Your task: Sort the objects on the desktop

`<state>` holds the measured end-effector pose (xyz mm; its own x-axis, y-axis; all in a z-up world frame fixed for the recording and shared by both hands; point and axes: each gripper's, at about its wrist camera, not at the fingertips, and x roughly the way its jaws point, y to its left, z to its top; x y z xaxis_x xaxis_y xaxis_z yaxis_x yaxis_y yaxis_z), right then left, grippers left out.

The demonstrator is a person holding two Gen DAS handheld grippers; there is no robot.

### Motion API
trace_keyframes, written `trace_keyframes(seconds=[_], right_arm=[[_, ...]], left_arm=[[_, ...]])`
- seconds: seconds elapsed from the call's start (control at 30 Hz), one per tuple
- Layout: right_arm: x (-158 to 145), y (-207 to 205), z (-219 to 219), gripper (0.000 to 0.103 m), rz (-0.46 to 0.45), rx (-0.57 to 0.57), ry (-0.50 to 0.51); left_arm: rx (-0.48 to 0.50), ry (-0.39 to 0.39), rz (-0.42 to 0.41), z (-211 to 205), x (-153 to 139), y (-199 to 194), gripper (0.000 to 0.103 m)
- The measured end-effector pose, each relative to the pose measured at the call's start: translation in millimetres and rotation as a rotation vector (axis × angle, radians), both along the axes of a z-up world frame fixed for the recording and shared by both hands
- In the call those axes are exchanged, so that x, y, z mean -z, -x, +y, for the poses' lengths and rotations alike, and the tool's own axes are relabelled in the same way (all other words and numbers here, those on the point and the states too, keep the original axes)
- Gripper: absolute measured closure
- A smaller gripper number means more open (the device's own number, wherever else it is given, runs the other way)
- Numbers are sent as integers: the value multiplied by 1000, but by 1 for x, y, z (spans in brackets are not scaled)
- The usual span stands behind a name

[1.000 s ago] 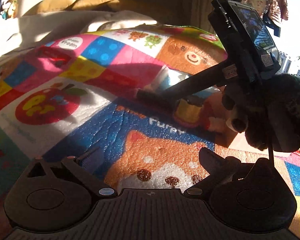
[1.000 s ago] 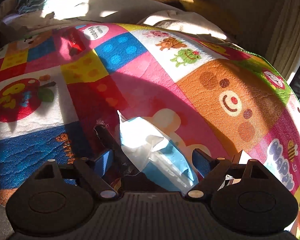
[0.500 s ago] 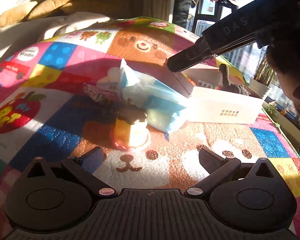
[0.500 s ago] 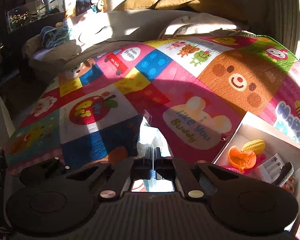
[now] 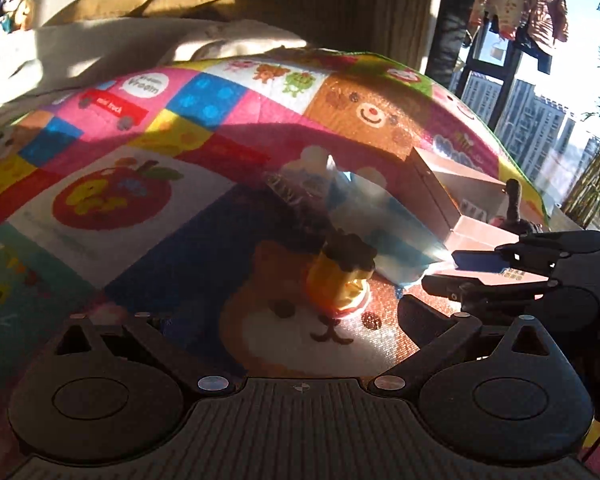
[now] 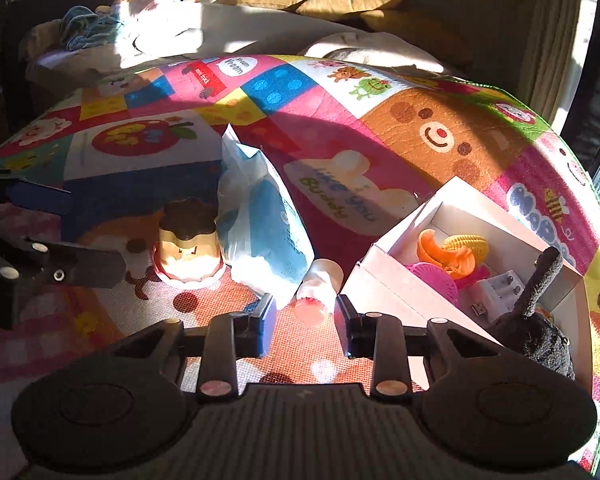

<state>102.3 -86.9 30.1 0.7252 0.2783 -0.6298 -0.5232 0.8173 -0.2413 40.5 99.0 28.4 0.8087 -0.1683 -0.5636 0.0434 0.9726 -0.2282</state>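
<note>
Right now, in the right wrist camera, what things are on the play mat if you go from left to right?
Pudding toy → blue tissue pack → little bottle lying down → white box with toys inside.

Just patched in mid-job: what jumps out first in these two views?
The loud cartoon patchwork mat fills both views. At its right edge sits a white box of toys; left of it lie a blue tissue pack and pudding toy. The right tongs hang open around a small bottle.
</note>
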Motion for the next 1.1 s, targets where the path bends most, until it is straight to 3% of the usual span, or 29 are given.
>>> trace_keyframes(seconds=[0.1,0.17,0.5,0.57,0.63,0.73,0.8,0.87,0.9,1.0,1.1], right_arm=[[10,-14,4,68,22,28,-25],[13,-13,2,77,34,28,-29],[-6,52,-81,77,181,-25,-115],[-16,62,-109,71,161,23,-156],[-28,63,-129,56,105,91,-214],[-45,45,-165,50,-28,302,-319],[-43,18,-185,51,-40,434,-354],[-34,-7,-194,55,-16,542,-353],[-27,-21,-198,64,9,571,-356],[-16,-39,-197,80,10,535,-352],[-14,-50,-186,80,-24,500,-296]], left_arm=[[-8,-10,-12,5,-9,-1,0],[-2,-25,-18,1,-13,-5,0],[113,-70,-17,-51,-12,-36,0],[123,-101,-22,-62,-11,-44,0],[107,-133,-9,-70,-8,-54,0],[108,-144,-15,-78,-9,-59,0],[120,-158,-22,-84,-10,-57,0],[136,-193,-29,-89,-10,-55,0],[143,-211,-32,-90,-10,-53,0],[154,-256,-36,-89,-9,-50,0],[159,-267,-20,-84,-7,-55,0]])
